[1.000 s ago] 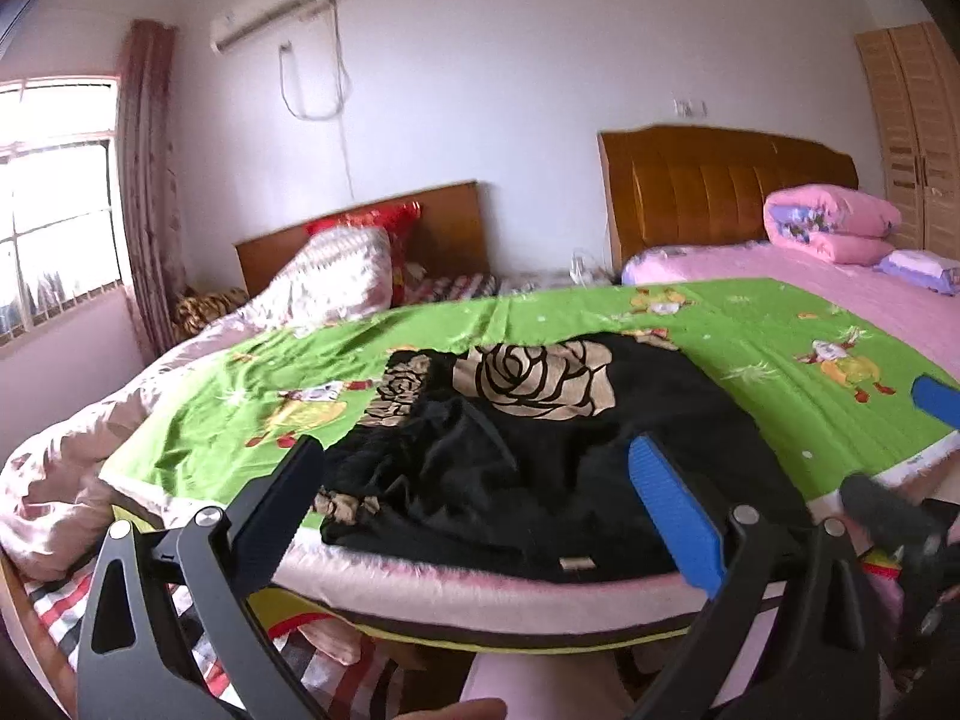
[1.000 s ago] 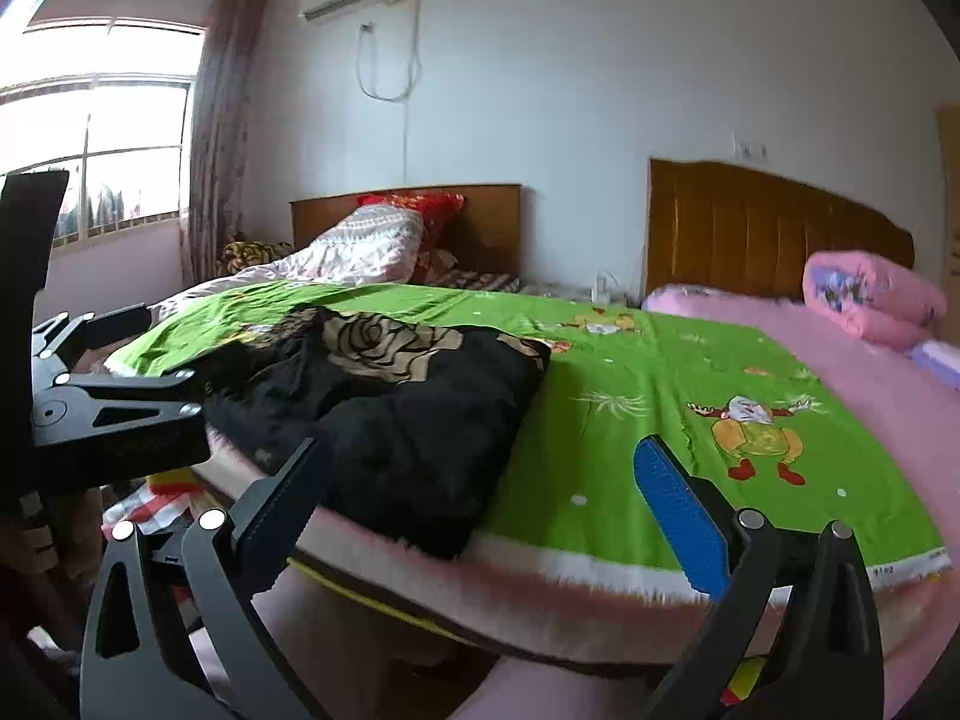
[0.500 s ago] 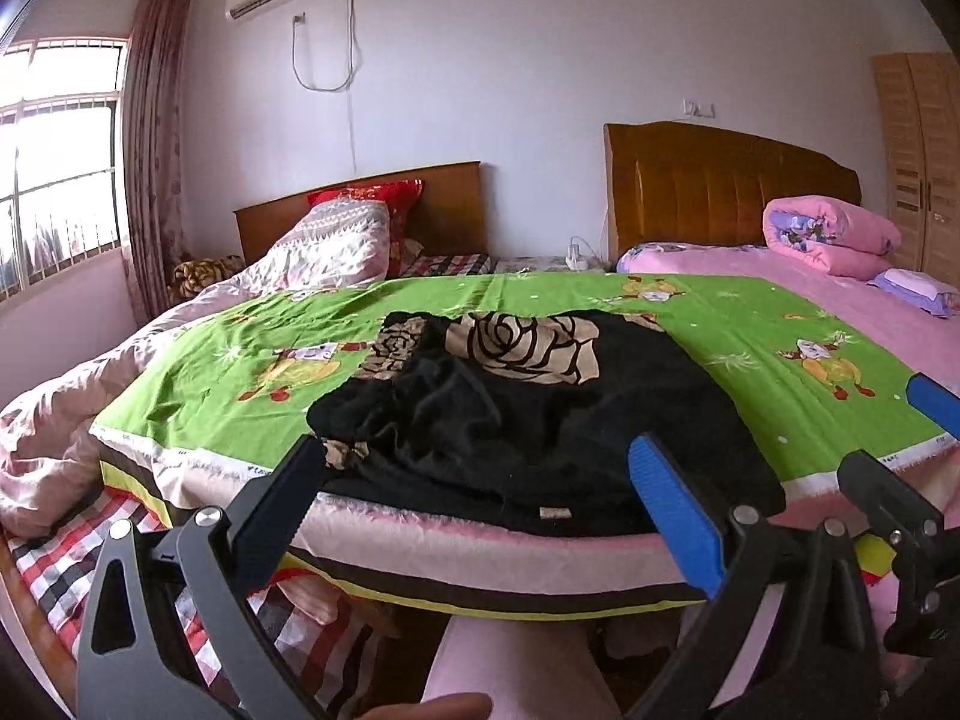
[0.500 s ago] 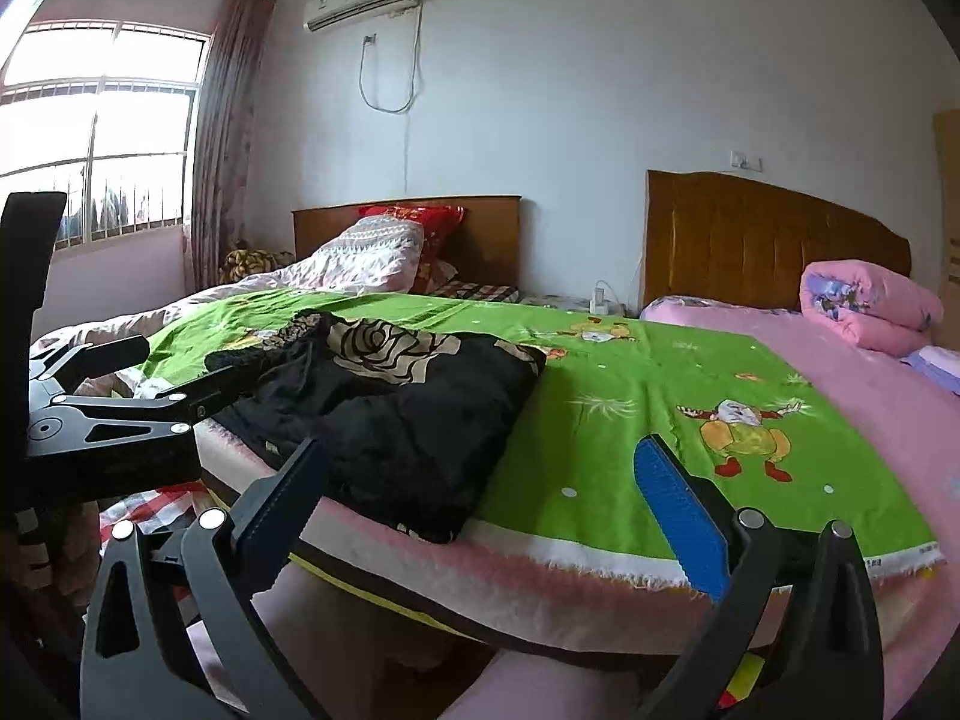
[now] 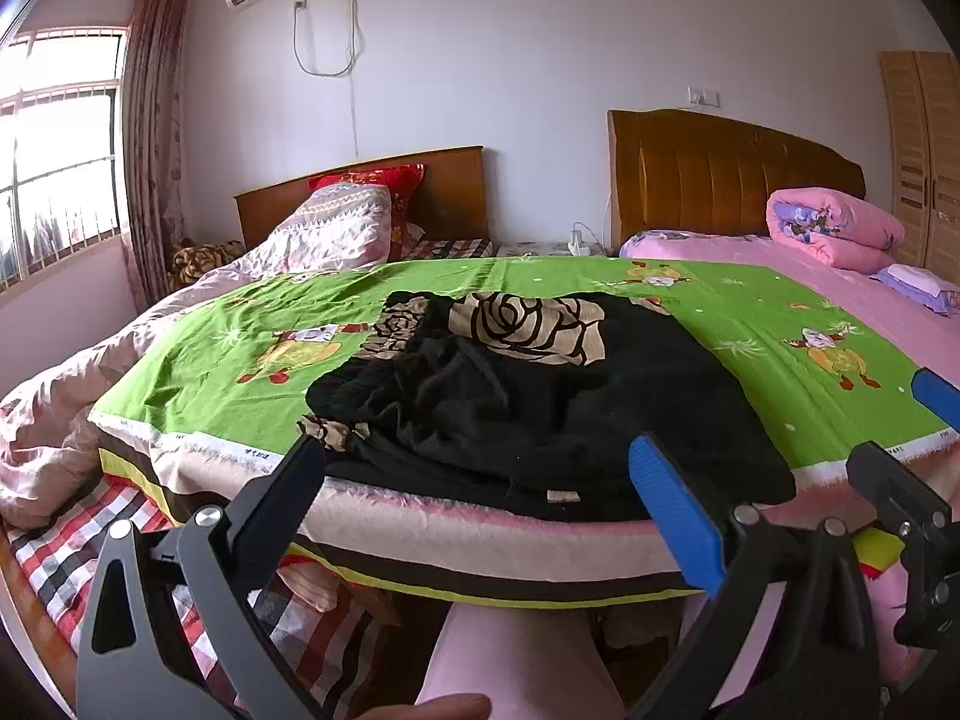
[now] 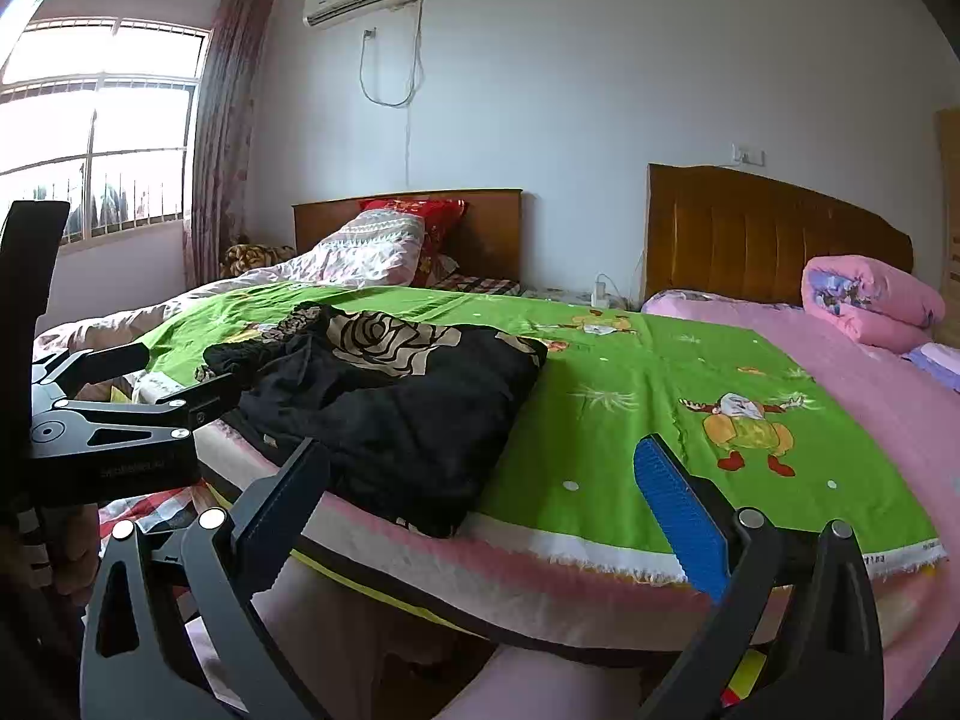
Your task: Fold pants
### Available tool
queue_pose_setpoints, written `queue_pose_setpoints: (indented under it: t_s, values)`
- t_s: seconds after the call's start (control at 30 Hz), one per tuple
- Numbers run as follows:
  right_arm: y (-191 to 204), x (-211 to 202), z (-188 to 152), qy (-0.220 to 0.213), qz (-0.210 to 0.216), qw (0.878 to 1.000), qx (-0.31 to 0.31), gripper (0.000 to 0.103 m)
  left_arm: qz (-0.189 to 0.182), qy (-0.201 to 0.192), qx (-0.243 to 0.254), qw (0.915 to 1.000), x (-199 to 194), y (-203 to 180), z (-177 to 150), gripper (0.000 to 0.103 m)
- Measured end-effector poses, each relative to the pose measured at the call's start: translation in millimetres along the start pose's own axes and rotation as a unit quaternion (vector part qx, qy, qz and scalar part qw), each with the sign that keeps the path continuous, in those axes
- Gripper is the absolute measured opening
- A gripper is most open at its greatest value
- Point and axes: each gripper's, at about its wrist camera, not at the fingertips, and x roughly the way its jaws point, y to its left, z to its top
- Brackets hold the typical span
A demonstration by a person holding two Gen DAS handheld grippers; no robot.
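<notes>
Black floral-print pants (image 5: 540, 402) lie bunched on the green sheet (image 5: 750, 312) at the bed's near edge, dead ahead of the empty, wide-apart left claw (image 5: 486, 480), left of the likewise apart right claw (image 6: 486, 480).

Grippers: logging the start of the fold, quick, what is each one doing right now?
Left gripper: open, holding nothing.
Right gripper: open, holding nothing.
</notes>
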Motion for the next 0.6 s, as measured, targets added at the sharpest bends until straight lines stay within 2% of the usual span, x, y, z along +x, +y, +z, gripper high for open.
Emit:
queue_pose_setpoints:
  t_s: [0.6]
  values:
    - [3.0, 1.9, -2.3, 0.006, 0.004, 1.0, 0.001, 0.099, 0.0, 0.003, -0.002, 1.0, 0.2, 1.9, -2.8, 0.102]
